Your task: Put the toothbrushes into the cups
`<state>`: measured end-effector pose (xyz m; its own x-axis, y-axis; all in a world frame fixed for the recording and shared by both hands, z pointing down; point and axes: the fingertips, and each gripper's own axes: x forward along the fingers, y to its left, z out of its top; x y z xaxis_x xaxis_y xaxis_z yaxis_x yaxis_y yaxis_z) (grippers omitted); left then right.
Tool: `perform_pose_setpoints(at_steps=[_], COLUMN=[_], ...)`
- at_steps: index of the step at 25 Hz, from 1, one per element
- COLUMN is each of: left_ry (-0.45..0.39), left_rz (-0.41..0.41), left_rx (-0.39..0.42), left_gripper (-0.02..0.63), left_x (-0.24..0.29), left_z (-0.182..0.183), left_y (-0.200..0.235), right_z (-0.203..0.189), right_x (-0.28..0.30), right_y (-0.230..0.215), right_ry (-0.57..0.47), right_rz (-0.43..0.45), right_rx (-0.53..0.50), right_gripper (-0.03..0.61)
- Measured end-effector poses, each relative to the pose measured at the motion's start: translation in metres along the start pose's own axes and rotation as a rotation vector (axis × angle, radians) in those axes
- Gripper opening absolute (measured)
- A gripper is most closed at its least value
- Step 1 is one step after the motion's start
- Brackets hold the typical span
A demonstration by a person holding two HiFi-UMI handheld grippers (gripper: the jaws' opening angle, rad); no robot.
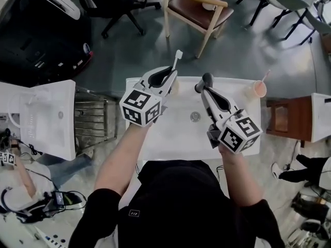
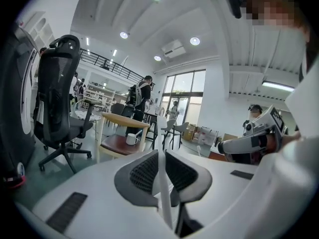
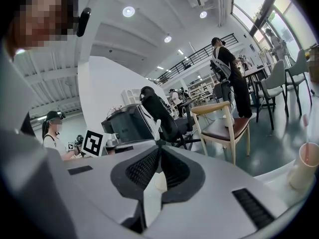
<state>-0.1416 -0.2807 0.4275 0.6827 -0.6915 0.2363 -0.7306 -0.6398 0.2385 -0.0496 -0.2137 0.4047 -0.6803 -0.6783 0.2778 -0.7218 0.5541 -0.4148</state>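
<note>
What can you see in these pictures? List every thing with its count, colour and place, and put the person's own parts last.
washbasin: one, white, centre, in front of the person
cup: one, pink, basin's far right corner, thin pink stick standing in it
toothbrush: one, white, in the left gripper, head up
second toothbrush: one, white, between the right gripper's jaws
wooden chair: one, brown seat, beyond the basin
mug: one, white, on that chair's seat
office chair: one, black, far left
left gripper: one, white, closed on toothbrush
right gripper: one, white, closed on second toothbrush
</note>
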Motion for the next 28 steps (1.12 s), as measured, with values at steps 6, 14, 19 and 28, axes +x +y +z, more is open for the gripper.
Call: perform_pose_setpoints(at_steps=[6, 14, 19, 28], left_ry=[0.019, 0.060, 0.054, 0.047], left_rz=[0.010, 0.020, 0.023, 0.031], left_rx=[0.012, -0.016, -0.030, -0.039], left_gripper=[0.054, 0.054, 0.054, 0.054], left_x=[0.023, 0.030, 0.030, 0.033], left_z=[-0.021, -0.051, -0.054, -0.058], left_y=[0.012, 0.023, 0.024, 0.029], right_z=[-0.001, -0.003, -0.005, -0.006], right_x=[0.001, 0.004, 0.003, -0.001], right_y=[-0.011, -0.015, -0.015, -0.016], right_ry=[0.008, 0.009, -0.005, -0.002], right_rz=[-0.012, -0.022, -0.005, -0.005], right_rx=[0.011, 0.035, 0.030, 0.035], right_gripper=[0.038, 0.038, 0.038, 0.038])
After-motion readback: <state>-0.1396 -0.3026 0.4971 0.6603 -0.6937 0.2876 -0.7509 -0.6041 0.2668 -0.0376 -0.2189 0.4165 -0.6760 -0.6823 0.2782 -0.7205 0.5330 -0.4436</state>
